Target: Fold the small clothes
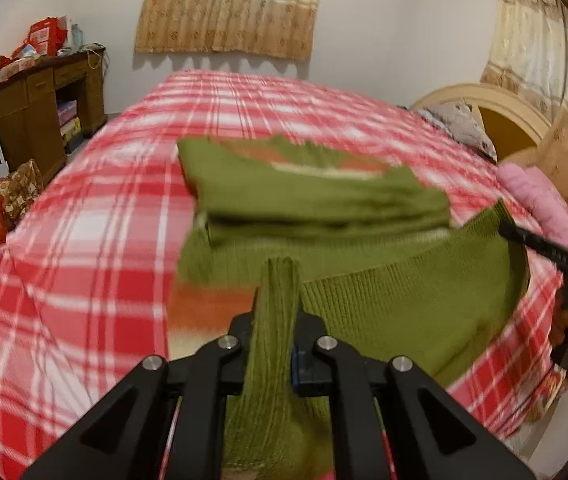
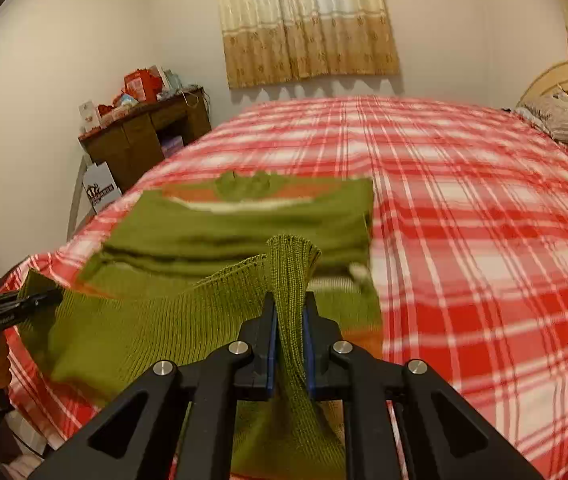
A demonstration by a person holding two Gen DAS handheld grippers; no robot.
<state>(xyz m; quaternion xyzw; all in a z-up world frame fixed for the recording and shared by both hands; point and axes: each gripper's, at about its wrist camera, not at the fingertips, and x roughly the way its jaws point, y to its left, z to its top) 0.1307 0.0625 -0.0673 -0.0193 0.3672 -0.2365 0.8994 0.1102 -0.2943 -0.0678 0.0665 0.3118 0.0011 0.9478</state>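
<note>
Claws [image 1: 278, 344] [image 2: 289, 340] pinching sweater [image 1: 383, 308] hem, bedspread [image 2: 483, 220] beyond

You're pinching a ribbed, matt green knit sweater [image 1: 383, 304], its weave coarse and slightly fuzzy. Your left gripper [image 1: 276, 344] is matt black plastic with shiny round metal pins; on your right gripper [image 2: 289, 344] the same black plastic carries smooth blue pads [image 2: 271, 344] against the wool. Under the sweater, the bed [image 2: 483, 220] wears a soft woven red-and-white plaid cloth, matt and lightly creased at its near edge. The cabinet [image 2: 136, 140] beyond the bed's far left corner looks like dark, dull-varnished wood. The curtain [image 2: 303, 24] is thin patterned fabric.
</note>
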